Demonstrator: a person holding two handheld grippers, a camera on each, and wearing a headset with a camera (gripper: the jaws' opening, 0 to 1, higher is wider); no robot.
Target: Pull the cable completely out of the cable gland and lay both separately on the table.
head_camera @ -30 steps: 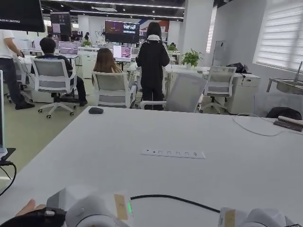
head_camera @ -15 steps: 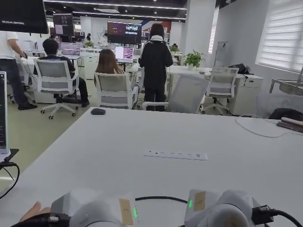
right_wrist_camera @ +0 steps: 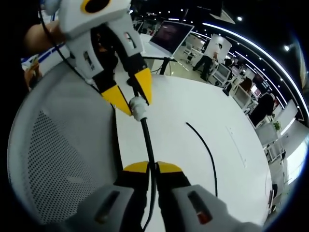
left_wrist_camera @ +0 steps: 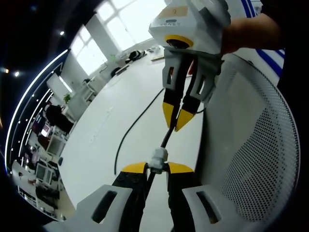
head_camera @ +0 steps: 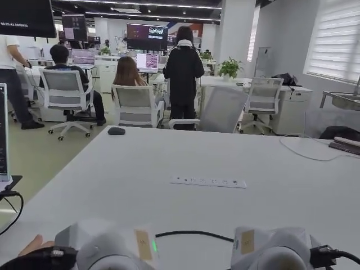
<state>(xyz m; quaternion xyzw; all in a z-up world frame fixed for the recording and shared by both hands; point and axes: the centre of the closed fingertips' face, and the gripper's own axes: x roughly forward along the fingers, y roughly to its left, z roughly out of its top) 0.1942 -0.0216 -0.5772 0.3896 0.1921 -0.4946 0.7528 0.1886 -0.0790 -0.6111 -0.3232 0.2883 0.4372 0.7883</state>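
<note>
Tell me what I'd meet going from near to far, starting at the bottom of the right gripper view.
The right gripper, shut on the thin black cable → white plastic cable gland → left gripper, its yellow-tipped jaws clamped on that gland.

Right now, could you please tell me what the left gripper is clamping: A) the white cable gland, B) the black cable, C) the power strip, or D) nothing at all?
A: the left gripper is shut on the white cable gland, while the right gripper pinches the black cable running out of it.
</note>
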